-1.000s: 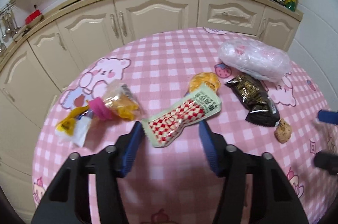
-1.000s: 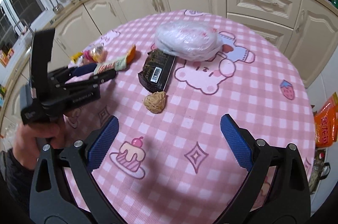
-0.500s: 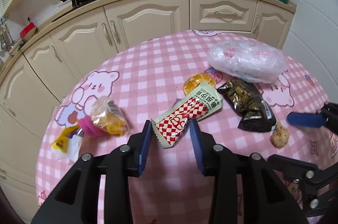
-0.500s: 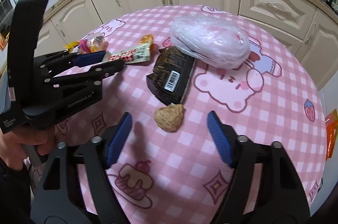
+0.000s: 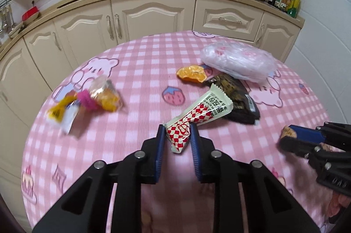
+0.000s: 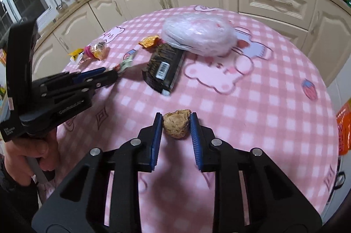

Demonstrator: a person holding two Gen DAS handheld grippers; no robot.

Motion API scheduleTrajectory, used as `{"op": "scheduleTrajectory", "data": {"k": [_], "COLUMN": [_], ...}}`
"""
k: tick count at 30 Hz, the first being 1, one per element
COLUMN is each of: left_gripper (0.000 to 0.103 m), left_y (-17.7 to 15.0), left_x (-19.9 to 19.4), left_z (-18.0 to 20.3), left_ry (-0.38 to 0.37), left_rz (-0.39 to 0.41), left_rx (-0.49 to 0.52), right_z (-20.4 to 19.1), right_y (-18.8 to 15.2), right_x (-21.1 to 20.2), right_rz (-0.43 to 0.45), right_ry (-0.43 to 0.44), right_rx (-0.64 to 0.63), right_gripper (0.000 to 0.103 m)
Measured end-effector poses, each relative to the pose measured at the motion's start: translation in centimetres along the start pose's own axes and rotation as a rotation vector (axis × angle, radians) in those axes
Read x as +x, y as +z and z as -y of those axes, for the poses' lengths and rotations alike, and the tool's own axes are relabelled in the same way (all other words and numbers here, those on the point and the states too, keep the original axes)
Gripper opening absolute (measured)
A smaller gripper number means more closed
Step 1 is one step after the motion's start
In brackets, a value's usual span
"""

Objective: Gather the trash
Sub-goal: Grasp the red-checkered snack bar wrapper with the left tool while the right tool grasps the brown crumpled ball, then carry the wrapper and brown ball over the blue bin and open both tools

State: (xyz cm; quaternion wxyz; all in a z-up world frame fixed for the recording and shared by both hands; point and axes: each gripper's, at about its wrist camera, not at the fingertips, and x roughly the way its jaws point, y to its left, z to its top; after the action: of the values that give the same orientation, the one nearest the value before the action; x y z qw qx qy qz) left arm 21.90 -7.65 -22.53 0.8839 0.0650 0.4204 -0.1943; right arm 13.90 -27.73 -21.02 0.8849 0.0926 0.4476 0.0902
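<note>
My left gripper [image 5: 177, 129] is shut on the near end of a red-and-white checked snack wrapper [image 5: 204, 109], whose far end rests against a black wrapper [image 5: 234, 96]. In the right wrist view my right gripper [image 6: 176, 115] is closing its jaws, and the blue pads touch both sides of a brown crumpled lump [image 6: 176, 125] on the pink checked tablecloth [image 6: 263, 101]. The left gripper [image 6: 109, 73] shows there at the left, held by a hand [image 6: 28, 151], with the checked wrapper [image 6: 125, 64] at its tip.
An orange peel [image 5: 192, 74] and a clear plastic bag [image 5: 237, 61] lie at the far side. A heap of small yellow and pink wrappers [image 5: 96, 96] sits at the left. Cream cabinets [image 5: 153, 13] curve behind the round table. An orange packet [image 6: 343, 125] hangs off the right edge.
Both grippers went from wide open to closed. The left closed on the checked wrapper and lifted its near end. The right moved forward to the brown lump and closed around it.
</note>
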Motion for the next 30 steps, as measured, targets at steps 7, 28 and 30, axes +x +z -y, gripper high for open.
{"op": "scheduleTrajectory", "data": {"k": [7, 28, 30], "left_gripper": [0.022, 0.022, 0.022], "left_y": [-1.8, -2.9, -2.9], "left_x": [-4.3, -14.1, -14.3], "left_z": [0.3, 10.9, 12.6], "left_ry": [-0.014, -0.142, -0.162], "left_rz": [0.055, 0.188, 0.189], "left_rx": [-0.076, 0.016, 0.041], "right_z": [0.8, 9.8, 11.9], "right_y": [-1.9, -5.8, -6.8], "right_x": [-3.4, -18.0, -19.3], "right_rz": [0.034, 0.279, 0.296], "right_ry": [0.010, -0.037, -0.046], "right_rx": [0.024, 0.220, 0.265], "right_gripper": [0.026, 0.026, 0.026]}}
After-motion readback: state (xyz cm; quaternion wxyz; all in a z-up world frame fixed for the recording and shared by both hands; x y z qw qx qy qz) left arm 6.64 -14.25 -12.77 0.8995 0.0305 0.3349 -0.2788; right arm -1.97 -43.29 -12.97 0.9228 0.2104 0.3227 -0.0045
